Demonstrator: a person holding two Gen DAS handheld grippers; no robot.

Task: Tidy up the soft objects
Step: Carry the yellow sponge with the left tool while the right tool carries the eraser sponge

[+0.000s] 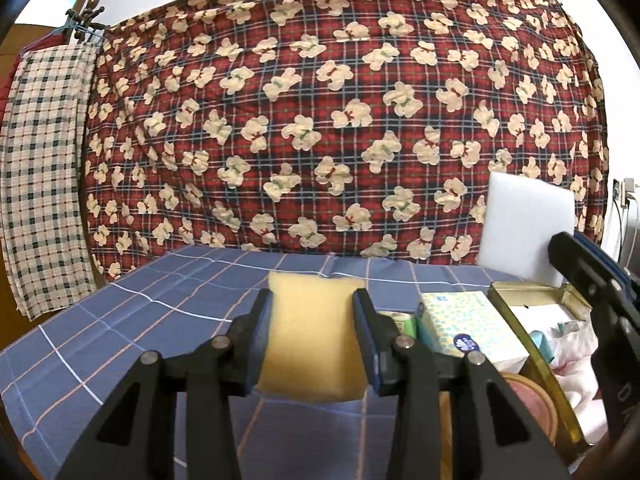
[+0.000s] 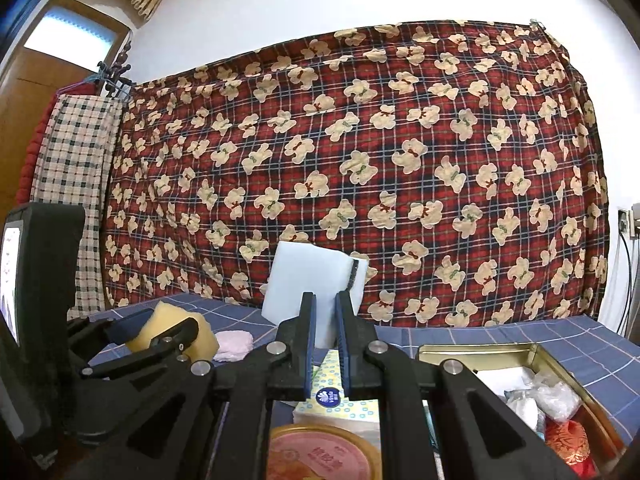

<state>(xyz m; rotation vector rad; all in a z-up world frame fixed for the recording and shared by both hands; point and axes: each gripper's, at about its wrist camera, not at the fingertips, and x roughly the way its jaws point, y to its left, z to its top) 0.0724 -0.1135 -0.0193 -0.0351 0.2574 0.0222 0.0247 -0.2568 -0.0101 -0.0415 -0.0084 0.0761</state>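
My left gripper [image 1: 312, 300] is shut on a yellow sponge [image 1: 310, 336], held above the blue checked tablecloth [image 1: 120, 340]. The same yellow sponge [image 2: 168, 326] shows at the left of the right wrist view, clamped in the left gripper [image 2: 160, 330]. My right gripper [image 2: 325, 300] is shut on a white foam block [image 2: 308, 280], which stands upright between its fingers. In the left wrist view that white foam block [image 1: 524, 228] hangs at the right, above a gold tin [image 1: 520, 292].
A gold tin [image 2: 480, 350] holding soft bits and a red pouch [image 2: 568, 440] sits at the right. A dotted tissue pack [image 2: 332, 396], a round pink lid [image 2: 320, 456] and a pink cloth [image 2: 234, 344] lie on the table. A teddy-bear quilt [image 1: 340, 120] hangs behind.
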